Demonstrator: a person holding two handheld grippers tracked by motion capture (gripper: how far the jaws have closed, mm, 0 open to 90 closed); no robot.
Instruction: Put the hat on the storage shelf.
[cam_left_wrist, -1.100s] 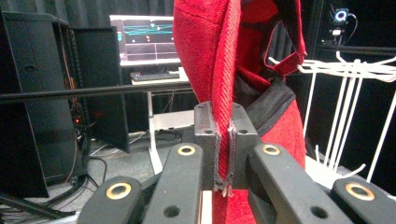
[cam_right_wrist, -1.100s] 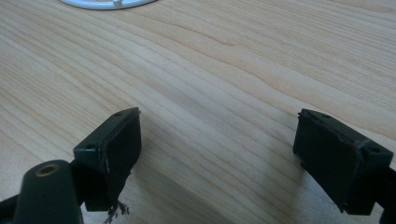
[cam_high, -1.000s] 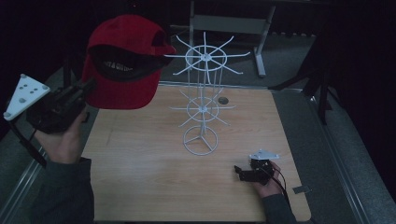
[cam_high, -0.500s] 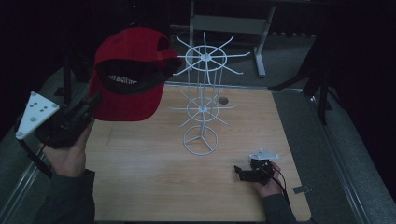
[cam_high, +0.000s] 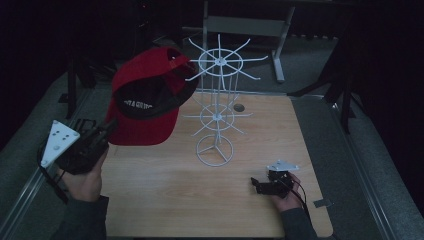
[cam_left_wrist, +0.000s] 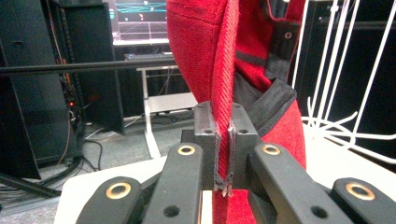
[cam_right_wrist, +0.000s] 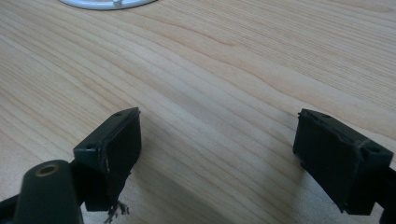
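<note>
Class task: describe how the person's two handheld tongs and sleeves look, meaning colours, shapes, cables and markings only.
Both tongs are black. The left tongs carry a grey three-cornered plate with small holes, and brass-coloured rivets dot their linkage arms. The right tongs bear a smaller grey plate; their blocky square pads have frayed edges. A dark cable trails from each. Both sleeves look dark grey.

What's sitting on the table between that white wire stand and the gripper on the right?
Nothing: the high view shows bare wood between the stand and the right gripper.
</note>
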